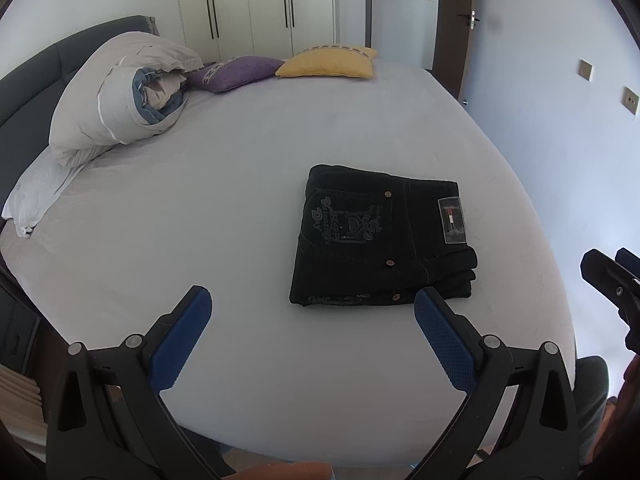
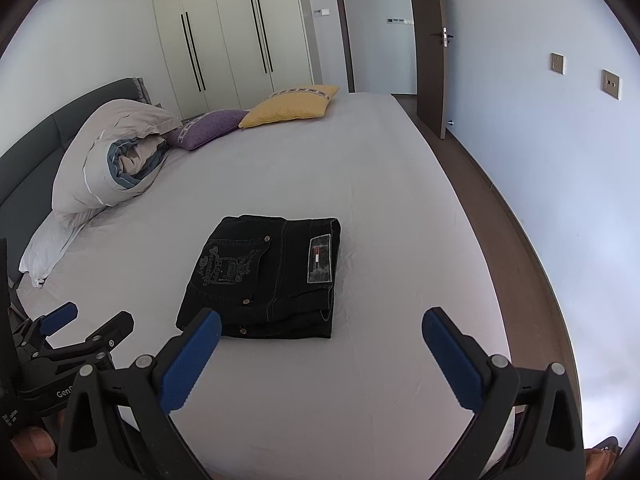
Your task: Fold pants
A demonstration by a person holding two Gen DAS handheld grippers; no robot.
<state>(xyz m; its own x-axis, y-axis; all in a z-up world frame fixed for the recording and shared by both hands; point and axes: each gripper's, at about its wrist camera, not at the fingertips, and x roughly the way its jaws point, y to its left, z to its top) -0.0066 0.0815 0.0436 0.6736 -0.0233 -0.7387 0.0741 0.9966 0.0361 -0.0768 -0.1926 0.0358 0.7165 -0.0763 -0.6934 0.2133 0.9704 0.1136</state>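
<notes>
A pair of black jeans point(image 1: 380, 240) lies folded into a compact rectangle on the pale grey bed point(image 1: 220, 208), back pocket embroidery and waist label facing up. It also shows in the right wrist view point(image 2: 264, 280). My left gripper point(image 1: 312, 320) is open and empty, held above the bed's near edge, just short of the jeans. My right gripper point(image 2: 320, 344) is open and empty, also just short of the jeans. The right gripper shows at the right edge of the left wrist view point(image 1: 612, 280); the left gripper shows at the lower left of the right wrist view point(image 2: 80, 328).
A rolled duvet point(image 1: 120, 96) on a white pillow point(image 1: 36, 196) lies at the bed's head on the left. A purple cushion point(image 1: 236, 72) and a yellow cushion point(image 1: 328, 64) lie at the far edge. Wardrobes point(image 2: 232, 36), an open door point(image 2: 432, 48) and a wall lie beyond.
</notes>
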